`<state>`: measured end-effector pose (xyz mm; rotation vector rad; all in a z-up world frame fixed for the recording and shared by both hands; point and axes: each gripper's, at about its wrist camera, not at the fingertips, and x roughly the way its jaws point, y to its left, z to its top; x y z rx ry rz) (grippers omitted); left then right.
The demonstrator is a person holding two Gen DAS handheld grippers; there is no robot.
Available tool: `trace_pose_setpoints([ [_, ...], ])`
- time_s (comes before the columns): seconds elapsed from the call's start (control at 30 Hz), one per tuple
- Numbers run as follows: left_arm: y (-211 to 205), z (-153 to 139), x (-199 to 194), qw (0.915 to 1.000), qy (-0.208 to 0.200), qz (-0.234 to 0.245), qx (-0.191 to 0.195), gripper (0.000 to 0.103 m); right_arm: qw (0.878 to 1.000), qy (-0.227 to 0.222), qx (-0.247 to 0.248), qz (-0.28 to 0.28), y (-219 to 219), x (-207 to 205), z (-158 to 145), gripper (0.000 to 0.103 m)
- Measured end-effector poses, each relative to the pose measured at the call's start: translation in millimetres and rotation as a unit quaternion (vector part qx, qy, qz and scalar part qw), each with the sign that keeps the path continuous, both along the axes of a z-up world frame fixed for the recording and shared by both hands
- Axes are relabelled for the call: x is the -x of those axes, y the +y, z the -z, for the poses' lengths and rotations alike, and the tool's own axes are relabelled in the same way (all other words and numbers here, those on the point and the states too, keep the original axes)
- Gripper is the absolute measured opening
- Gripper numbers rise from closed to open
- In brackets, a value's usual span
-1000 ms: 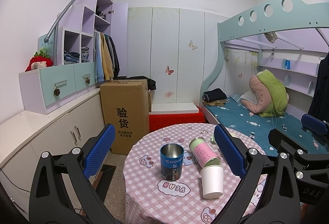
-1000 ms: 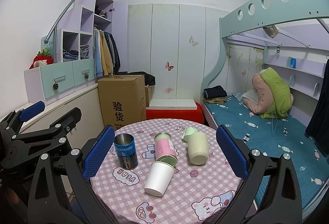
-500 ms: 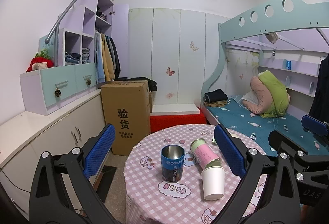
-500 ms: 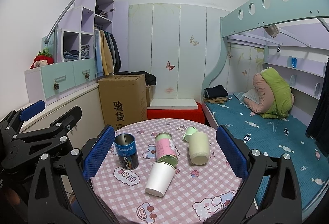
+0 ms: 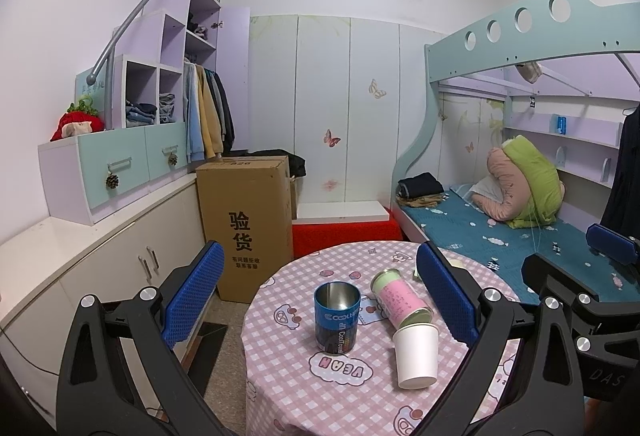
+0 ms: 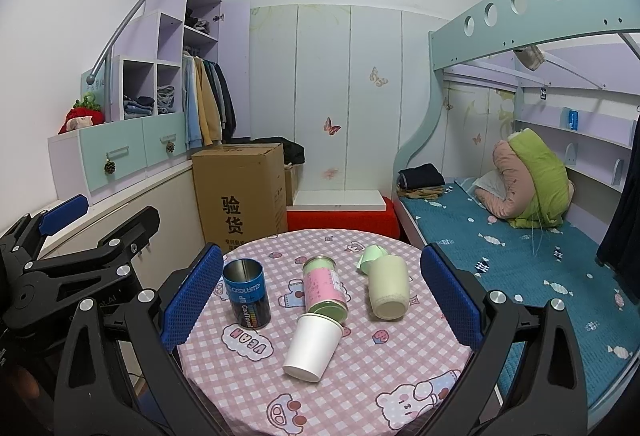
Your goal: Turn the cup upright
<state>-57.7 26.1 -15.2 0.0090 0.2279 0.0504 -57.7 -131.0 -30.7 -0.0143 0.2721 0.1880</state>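
Note:
A round table with a pink checked cloth holds several cups. A white paper cup lies on its side. A pink-and-green tin lies tipped against it. A cream cup and a small green cup lie on their sides behind. A blue steel cup stands upright. My left gripper and right gripper are both open and empty, held short of the cups.
A cardboard box stands on the floor behind the table, beside white cabinets. A red bench sits at the back. A bunk bed with a teal mattress runs close along the table's right side.
Both grippers have drifted slightly; the table and cups sit a little lower and nearer in the left view. No cup has moved. Both grippers remain open.

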Motion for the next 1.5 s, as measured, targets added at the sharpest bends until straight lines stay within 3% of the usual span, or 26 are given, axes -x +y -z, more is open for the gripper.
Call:
trace_pose_setpoints([
  [1.5,3.4,2.5,-3.0,1.0,0.004,0.007,0.0,0.097,1.0,0.006,-0.005,0.0,0.1,-2.4,1.1,0.095],
])
